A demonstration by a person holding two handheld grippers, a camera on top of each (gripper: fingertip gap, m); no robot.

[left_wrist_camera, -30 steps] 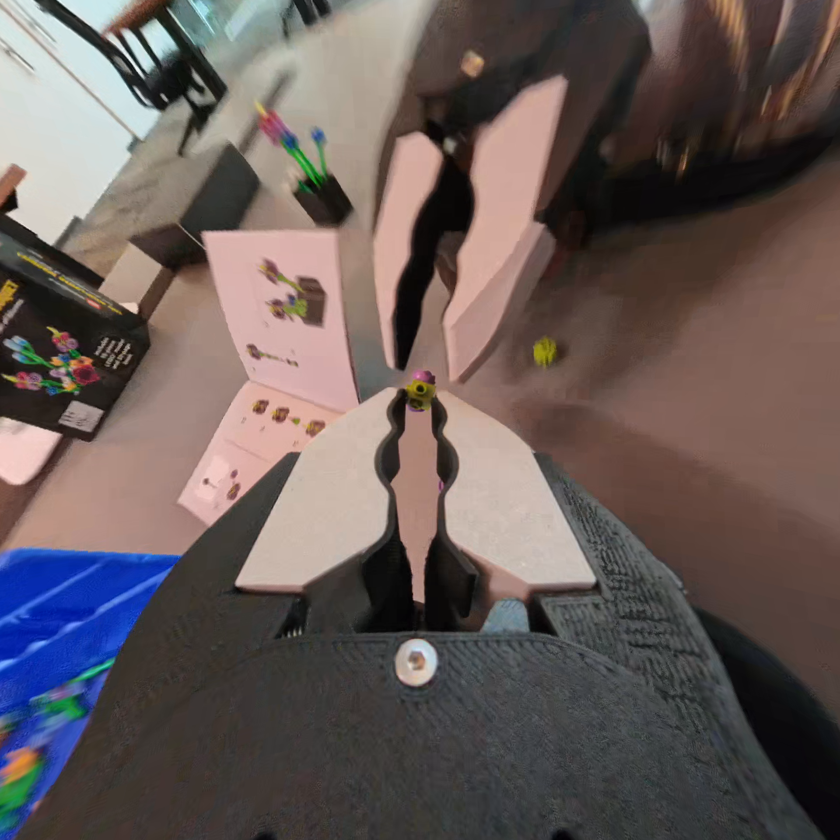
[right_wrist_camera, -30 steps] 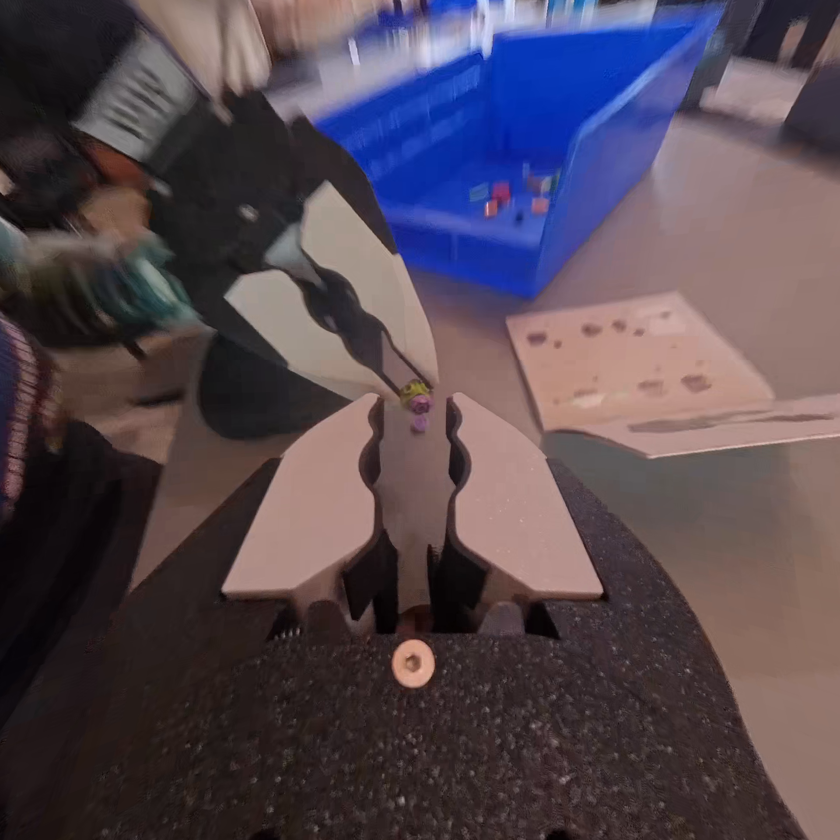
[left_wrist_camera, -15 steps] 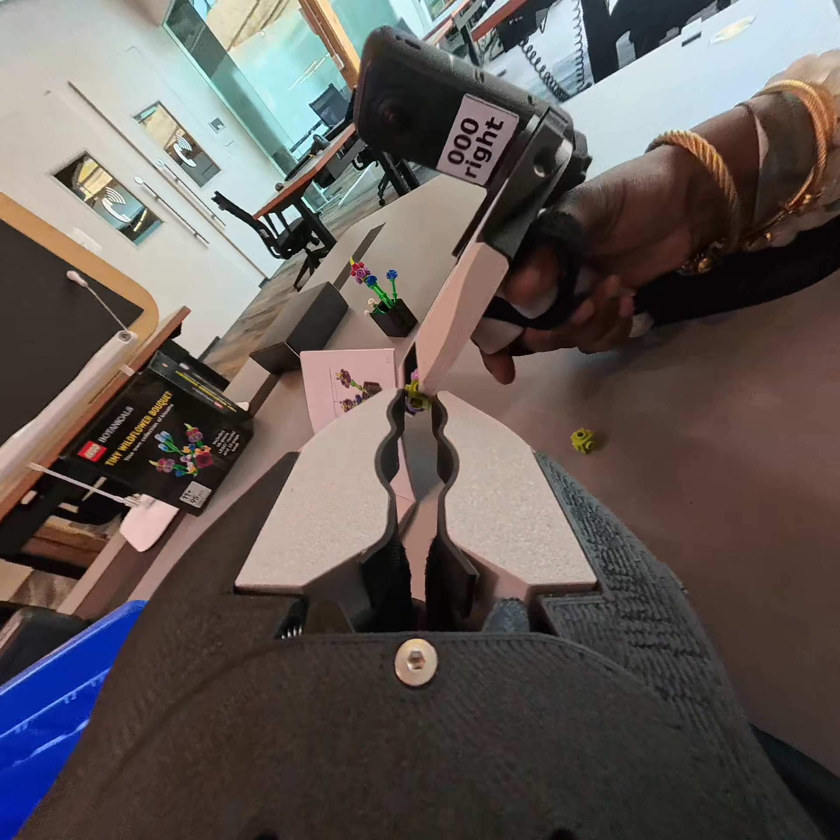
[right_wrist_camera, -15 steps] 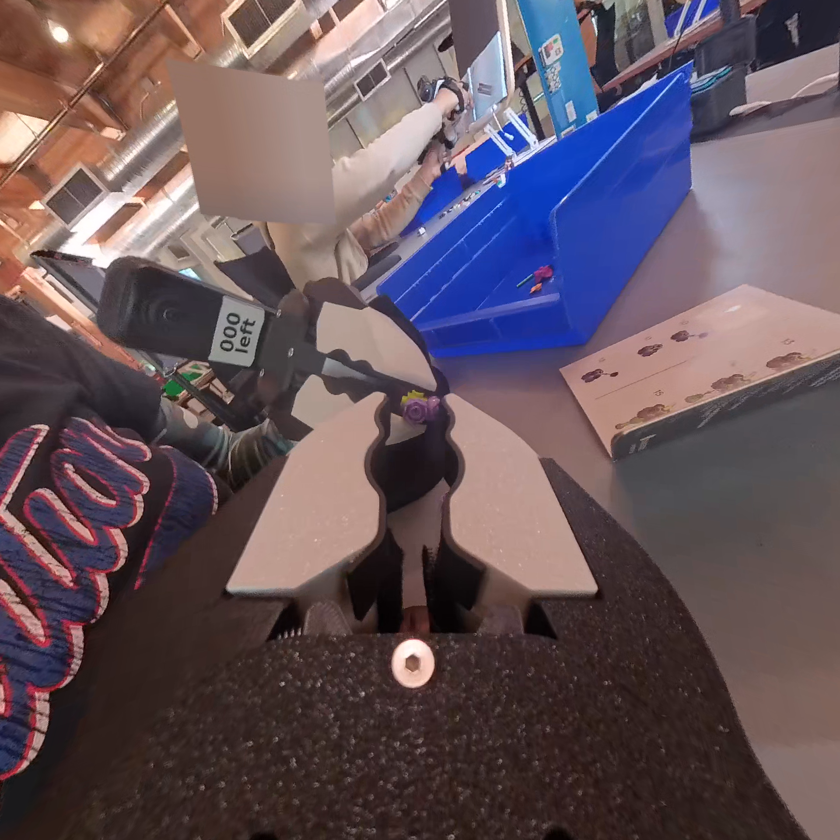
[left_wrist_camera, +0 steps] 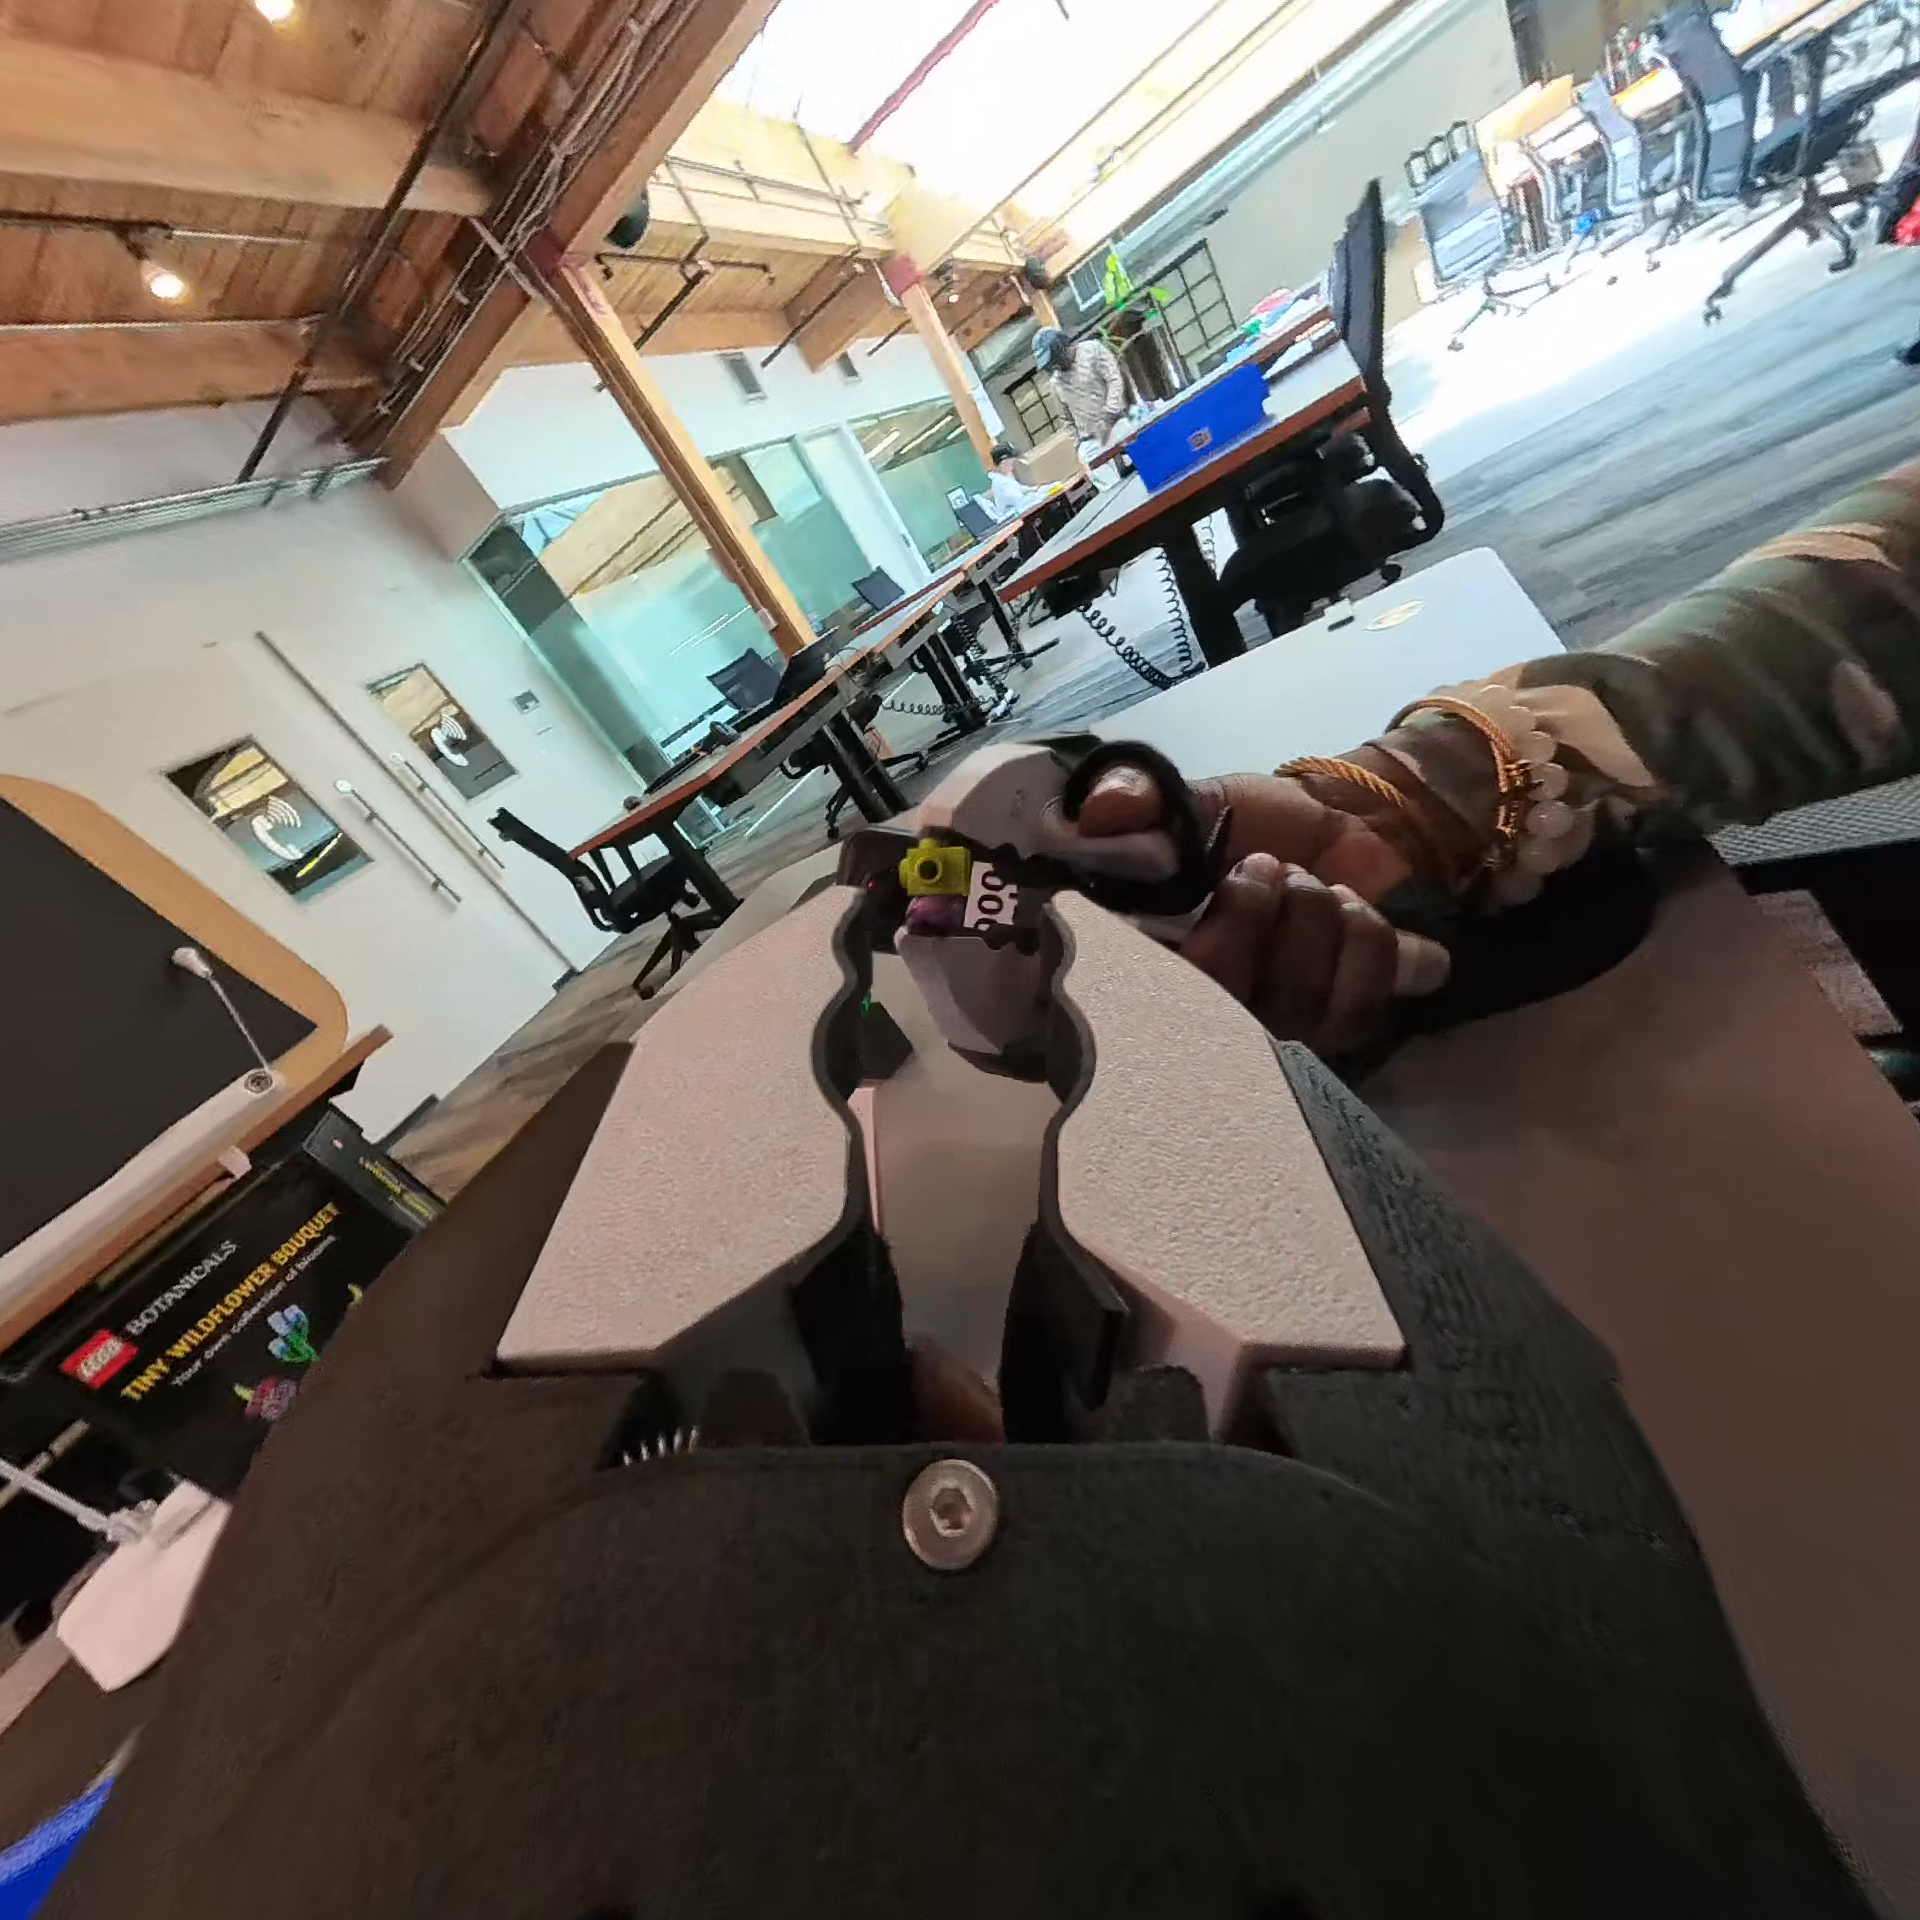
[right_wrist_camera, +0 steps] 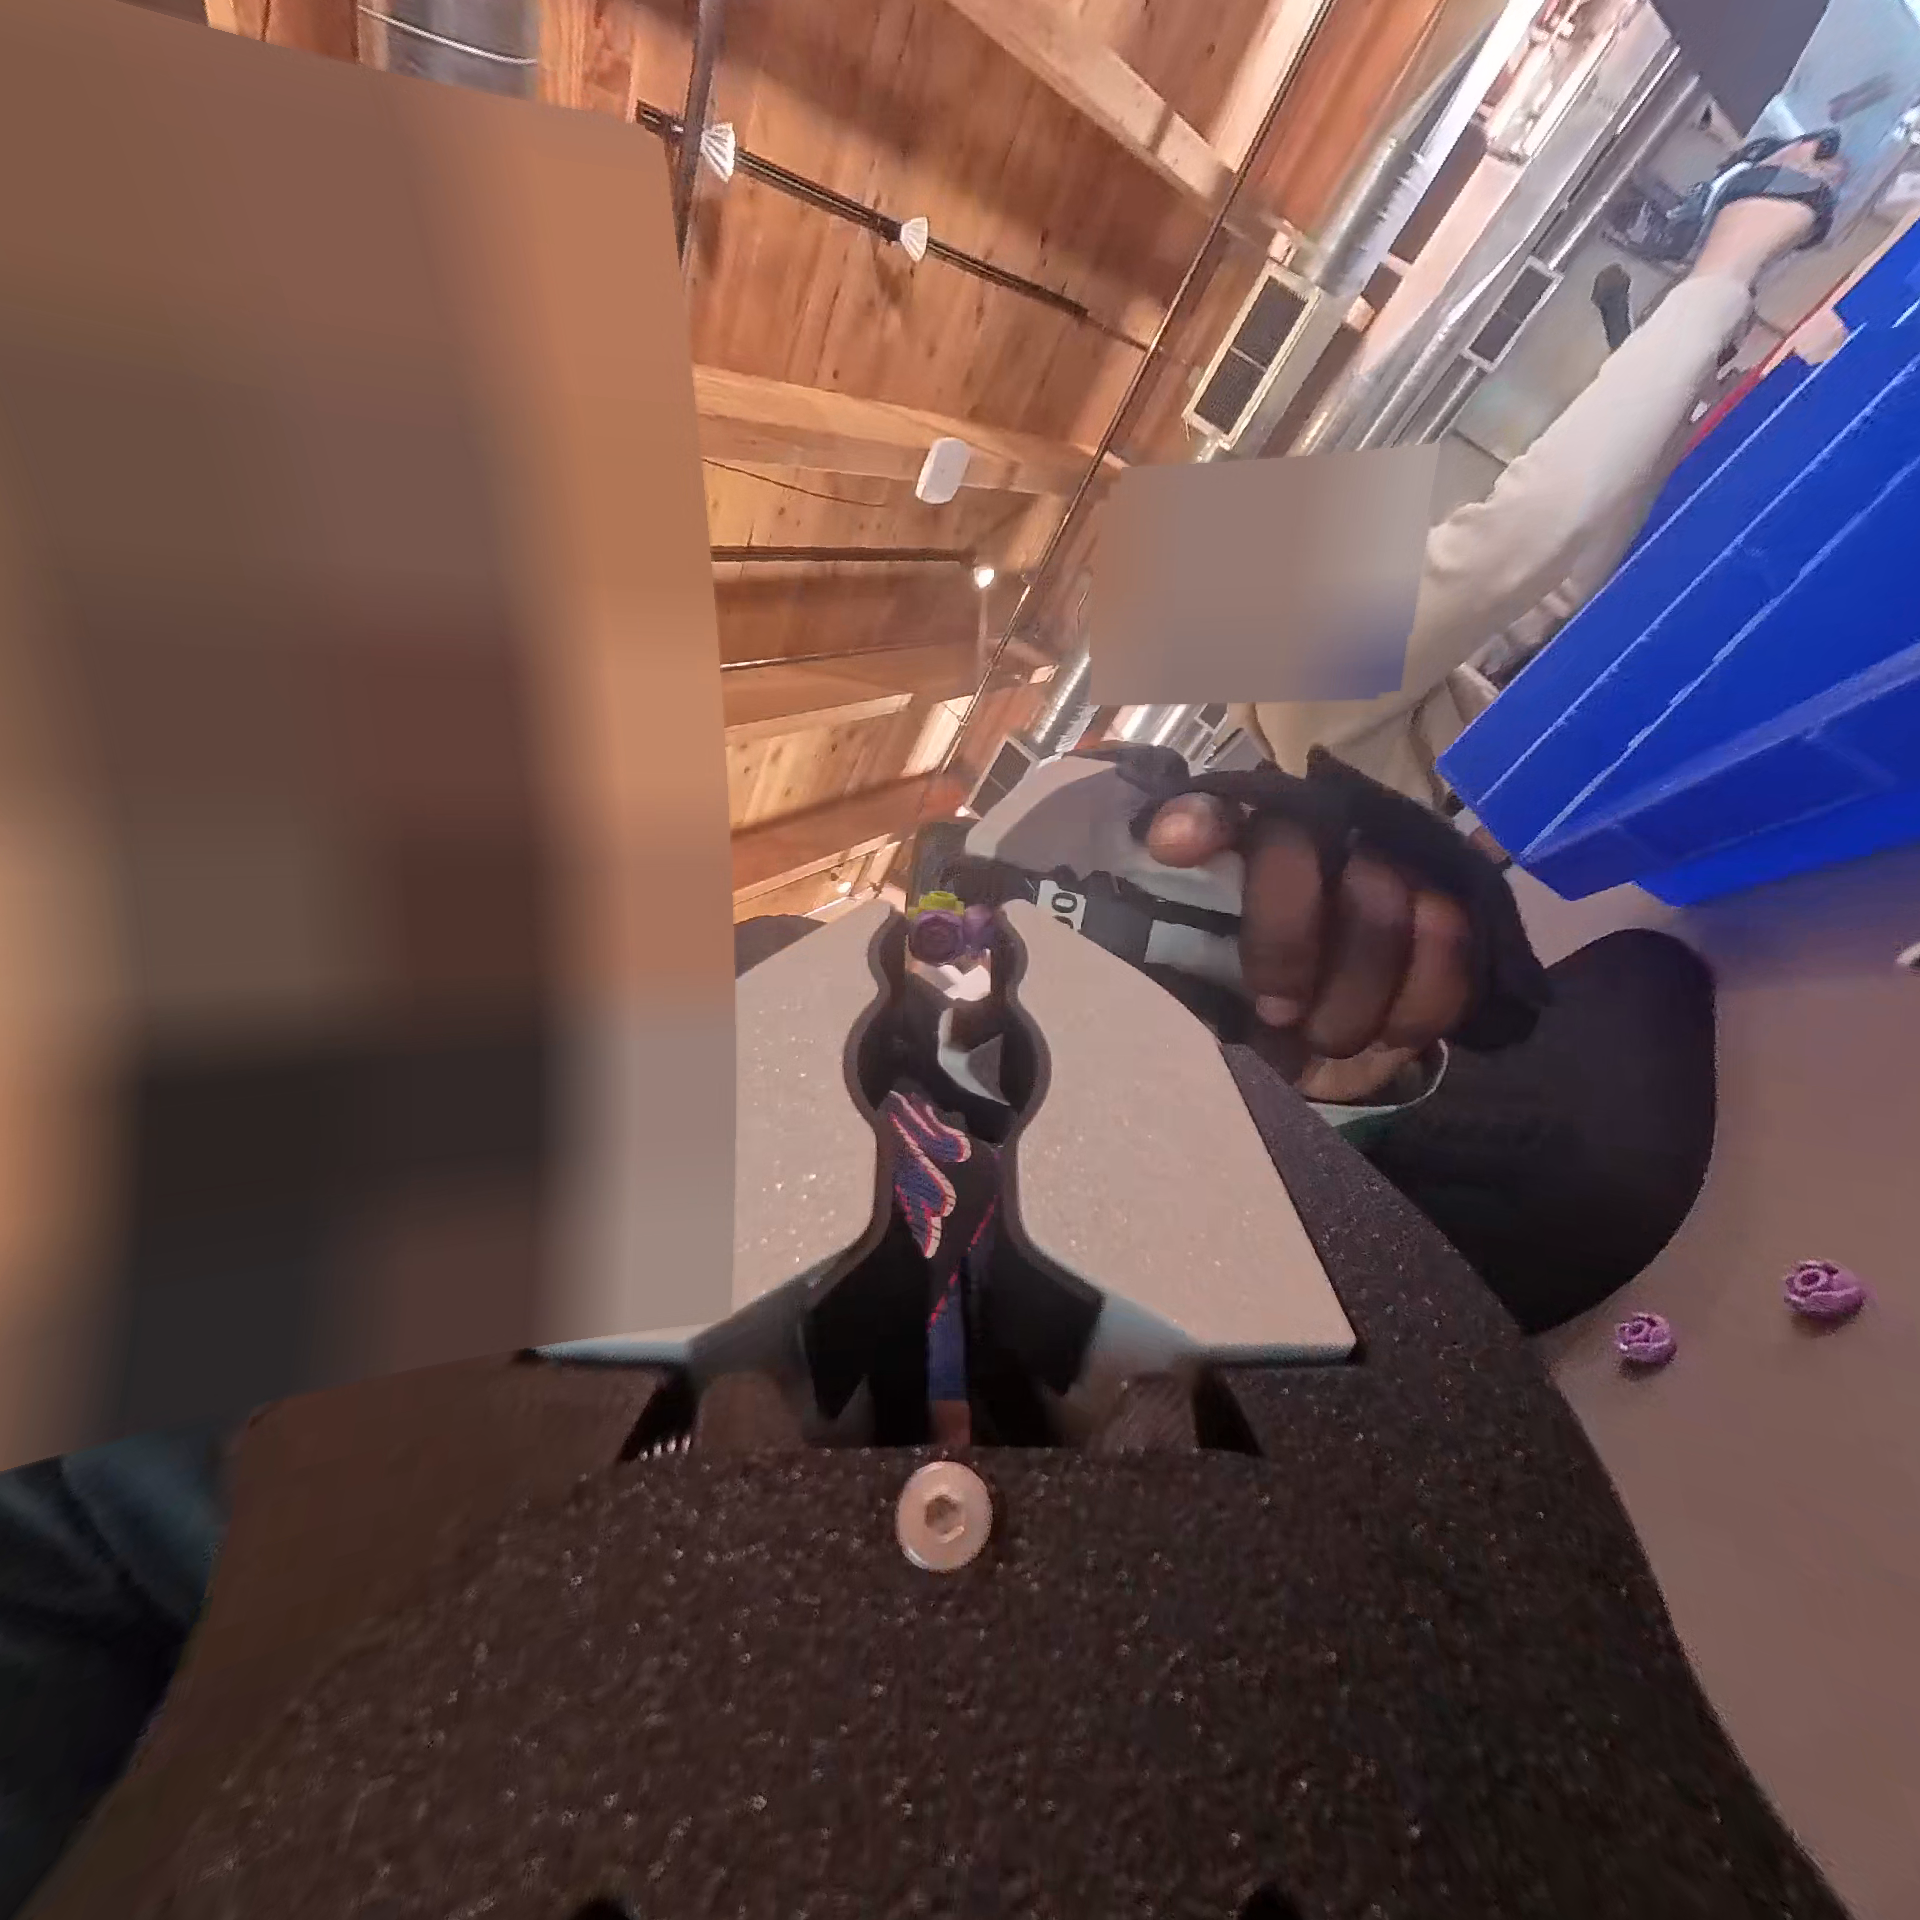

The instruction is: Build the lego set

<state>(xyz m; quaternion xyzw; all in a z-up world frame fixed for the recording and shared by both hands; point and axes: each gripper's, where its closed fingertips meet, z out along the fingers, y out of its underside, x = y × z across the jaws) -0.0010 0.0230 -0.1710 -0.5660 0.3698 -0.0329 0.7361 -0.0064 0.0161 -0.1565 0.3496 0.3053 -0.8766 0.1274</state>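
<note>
A small flower piece, a yellow-green block (left_wrist_camera: 932, 869) with purple blossoms (right_wrist_camera: 940, 935), sits where the two grippers meet tip to tip, lifted off the table. My right gripper (right_wrist_camera: 951, 925) is shut on it: the blossoms fill the narrow gap between its tips. My left gripper (left_wrist_camera: 951, 904) is open, and the piece sits in its wider gap without filling it. One pale finger (left_wrist_camera: 966, 997) of the right gripper shows through that gap. A hand (left_wrist_camera: 1278, 904) holds the right gripper, another hand (right_wrist_camera: 1340, 935) holds the left.
Two loose purple blossoms (right_wrist_camera: 1645, 1337) (right_wrist_camera: 1823, 1288) lie on the brown table (right_wrist_camera: 1766, 1558) at the right. A blue bin (right_wrist_camera: 1714, 675) stands behind them. The black set box (left_wrist_camera: 208, 1309) stands at the left. A person in a beige sleeve (right_wrist_camera: 1558, 499) is behind the bin. My two grippers' fingertips are within a few centimetres of each other.
Both grippers have tilted up from the table, tips still together. The left jaws have spread apart off the flower piece. The right jaws have narrowed onto it.
</note>
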